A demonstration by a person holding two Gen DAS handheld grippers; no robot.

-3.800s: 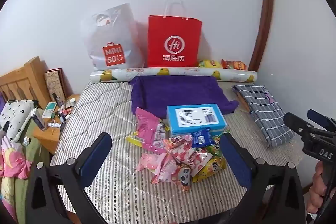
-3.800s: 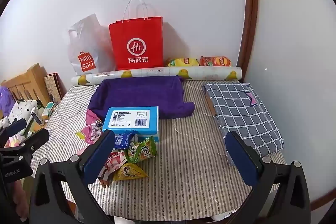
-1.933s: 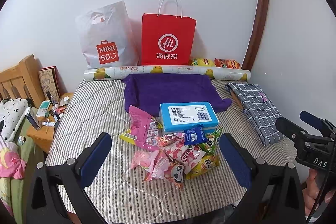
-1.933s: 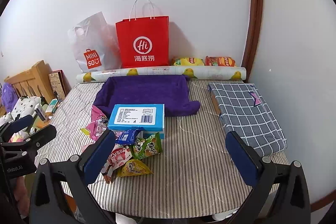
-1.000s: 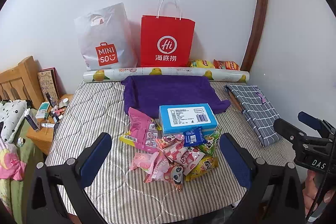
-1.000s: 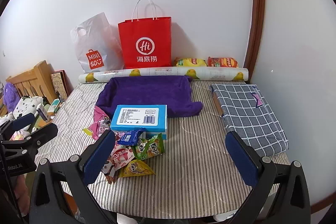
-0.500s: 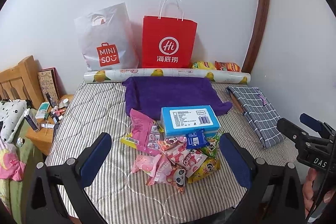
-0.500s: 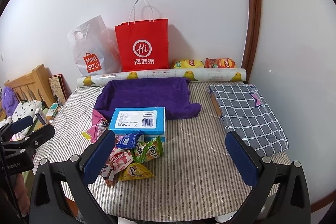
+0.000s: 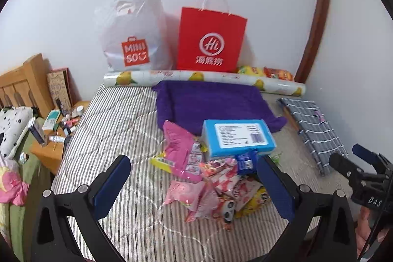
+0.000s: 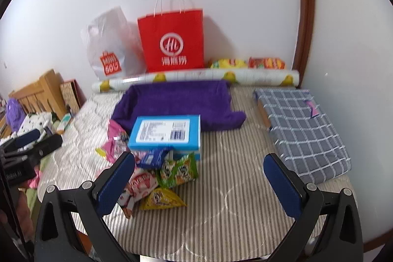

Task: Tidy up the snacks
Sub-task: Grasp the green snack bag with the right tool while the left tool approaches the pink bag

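I judge nothing sorted yet: the loose heap of bright foil snack packets [image 9: 216,186] lies by the flat blue cardboard box [image 10: 165,131]. My left gripper [image 9: 196,182] and right gripper [image 10: 200,182] both hang wide apart, empty

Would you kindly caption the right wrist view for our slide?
Open right gripper above striped mattress, snack packets piled before blue box.

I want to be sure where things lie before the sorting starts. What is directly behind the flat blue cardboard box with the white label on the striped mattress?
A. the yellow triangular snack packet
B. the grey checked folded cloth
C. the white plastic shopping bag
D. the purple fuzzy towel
D: in both wrist views the purple fuzzy towel spreads right behind the flat blue cardboard box, whose far edge lies over the towel's near edge.
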